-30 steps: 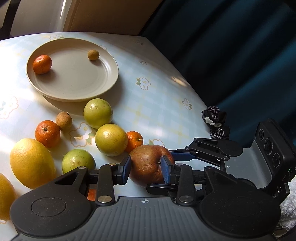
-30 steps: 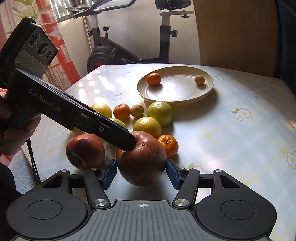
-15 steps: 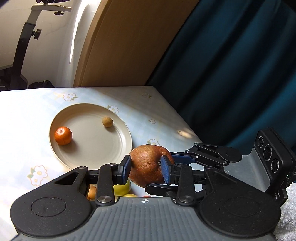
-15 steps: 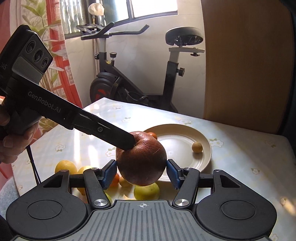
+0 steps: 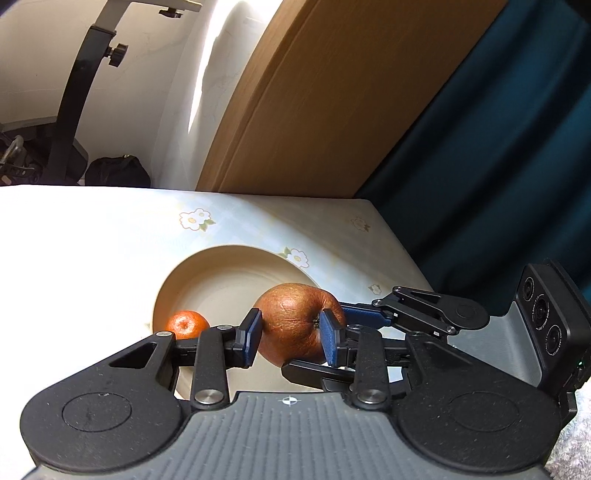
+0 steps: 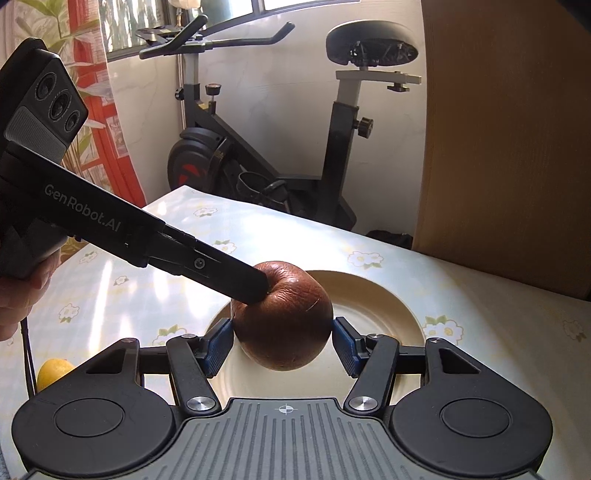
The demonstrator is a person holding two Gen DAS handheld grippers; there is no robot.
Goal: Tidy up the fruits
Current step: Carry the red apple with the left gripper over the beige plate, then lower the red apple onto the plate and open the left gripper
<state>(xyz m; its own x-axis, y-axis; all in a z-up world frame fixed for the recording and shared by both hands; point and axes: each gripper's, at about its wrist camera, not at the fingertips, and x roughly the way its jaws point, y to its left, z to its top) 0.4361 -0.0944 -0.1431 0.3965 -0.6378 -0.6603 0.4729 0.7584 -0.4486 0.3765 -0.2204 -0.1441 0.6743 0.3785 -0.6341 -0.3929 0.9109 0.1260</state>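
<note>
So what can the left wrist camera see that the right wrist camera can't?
Only the left wrist view shows the small tangerine on the plate and the dark blue curtain.

Only the right wrist view shows the exercise bike, the window, a yellow fruit on the table, and the person's hand.

Both show the brown apple, gripped by the left gripper and the right gripper, over the plate.

Daylight enters through the window behind the exercise bike, throwing bright patches across the table. In the left wrist view the tabletop's left side is blown out white. Both views are sharp, with fisheye bending at the edges; the curtain stays dim.
</note>
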